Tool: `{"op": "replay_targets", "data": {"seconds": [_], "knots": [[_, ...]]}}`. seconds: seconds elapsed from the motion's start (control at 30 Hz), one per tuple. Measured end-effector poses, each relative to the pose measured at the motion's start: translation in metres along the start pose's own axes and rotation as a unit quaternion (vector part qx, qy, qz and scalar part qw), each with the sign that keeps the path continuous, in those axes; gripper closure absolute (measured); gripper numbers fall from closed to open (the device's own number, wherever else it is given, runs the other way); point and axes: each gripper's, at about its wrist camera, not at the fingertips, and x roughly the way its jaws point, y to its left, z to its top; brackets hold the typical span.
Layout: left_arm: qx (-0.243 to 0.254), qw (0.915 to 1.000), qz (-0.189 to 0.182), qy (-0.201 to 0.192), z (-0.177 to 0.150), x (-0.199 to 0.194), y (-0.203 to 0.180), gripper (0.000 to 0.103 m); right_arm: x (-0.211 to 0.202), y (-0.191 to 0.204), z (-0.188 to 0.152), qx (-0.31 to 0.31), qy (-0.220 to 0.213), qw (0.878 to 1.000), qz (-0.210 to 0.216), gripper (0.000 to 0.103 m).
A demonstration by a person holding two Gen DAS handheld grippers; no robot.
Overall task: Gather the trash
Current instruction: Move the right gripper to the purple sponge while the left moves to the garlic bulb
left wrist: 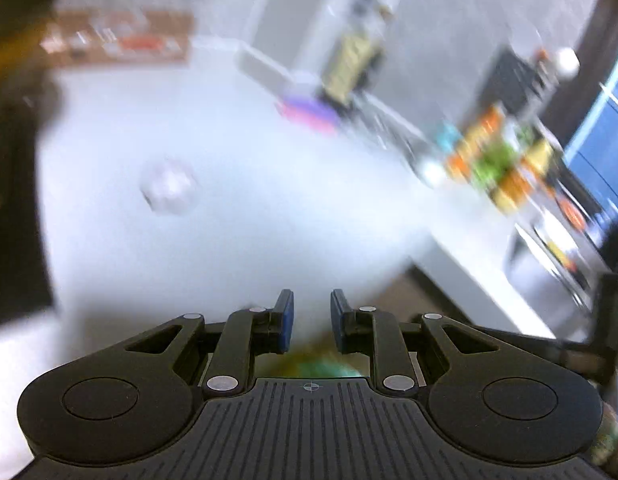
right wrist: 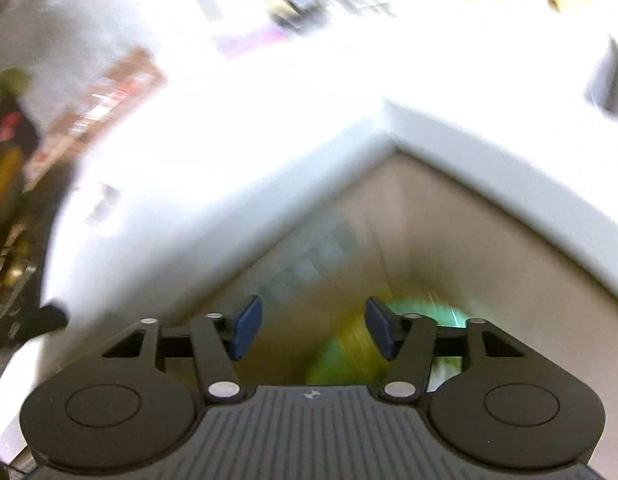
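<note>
White crumpled paper point(left wrist: 170, 187) lies alone mid-counter, well apart from the left gripper point(left wrist: 311, 320) – jaws narrowly parted, empty – while the right gripper point(right wrist: 313, 328), wide and empty, hangs over the bin point(right wrist: 409, 216) at the counter's point(right wrist: 269, 112) corner – approach the wad squarely, wider.

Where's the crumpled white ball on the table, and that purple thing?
White ball point(left wrist: 169, 188): left wrist view, its middle.
Purple thing point(left wrist: 309, 110): left wrist view, its top face.

The counter point(left wrist: 237, 240) looks smooth and glossy white. The crumpled wad point(left wrist: 169, 188) looks like paper. Both grippers' bodies are matt ribbed black plastic with blue pads point(right wrist: 247, 328).
</note>
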Motion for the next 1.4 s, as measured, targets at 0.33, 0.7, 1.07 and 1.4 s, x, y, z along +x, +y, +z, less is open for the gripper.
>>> {"op": "replay_targets", "data": {"seconds": [0.33,0.7,1.07,1.4], "knots": [[0.003,0.9994,0.006,-0.034,0.052,-0.003,0.047,0.080,0.067,0.074,0.135,-0.142,-0.082,0.986,-0.001,0.033],[0.054,0.9981,-0.021,-0.022,0.048,-0.019,0.068,0.080,0.250,0.078,0.309,-0.009,-0.046,0.998,-0.047,0.028],[-0.027,0.9989,0.025,-0.028,0.044,-0.019,0.111,0.080,0.308,0.072,0.324,-0.019,-0.026,0.993,-0.113,0.030],[-0.081,0.9956,0.044,-0.020,0.046,-0.003,0.122,0.080,0.237,0.113,0.222,-0.081,0.045,0.995,0.026,0.030]]}}
